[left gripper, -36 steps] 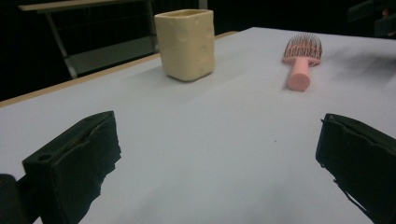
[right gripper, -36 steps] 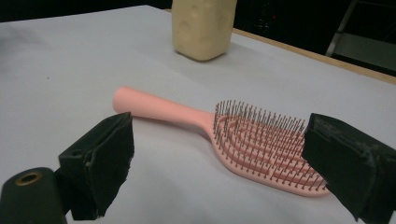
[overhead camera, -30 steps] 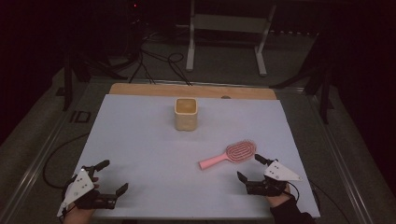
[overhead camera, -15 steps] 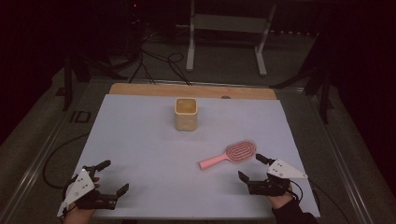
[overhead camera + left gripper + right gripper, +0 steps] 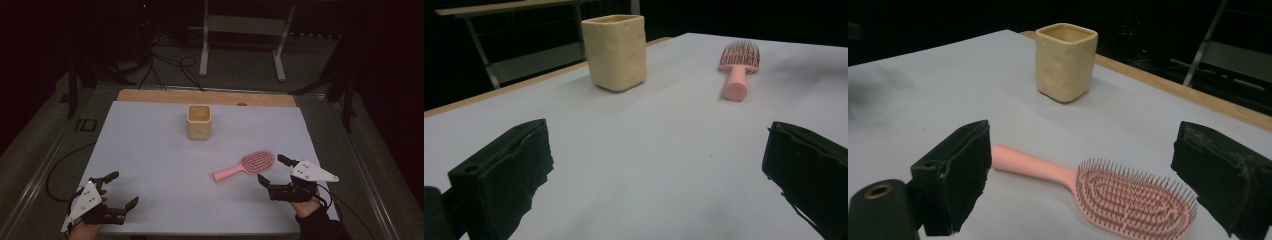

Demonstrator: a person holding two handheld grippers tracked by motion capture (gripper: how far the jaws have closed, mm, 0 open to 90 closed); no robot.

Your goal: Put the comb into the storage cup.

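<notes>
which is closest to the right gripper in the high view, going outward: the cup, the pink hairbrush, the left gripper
1. The pink hairbrush, just ahead and left of the right gripper, its bristle head nearest the open jaws.
2. The cup, farther up the table toward the middle back.
3. The left gripper, across the table at the near left corner.

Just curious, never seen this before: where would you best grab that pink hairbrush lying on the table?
Probably by the handle of the hairbrush: narrow, smooth and lying flat with bristles up. The right hand-held gripper, open and nearest, could come down from above, one jaw on each side.
</notes>
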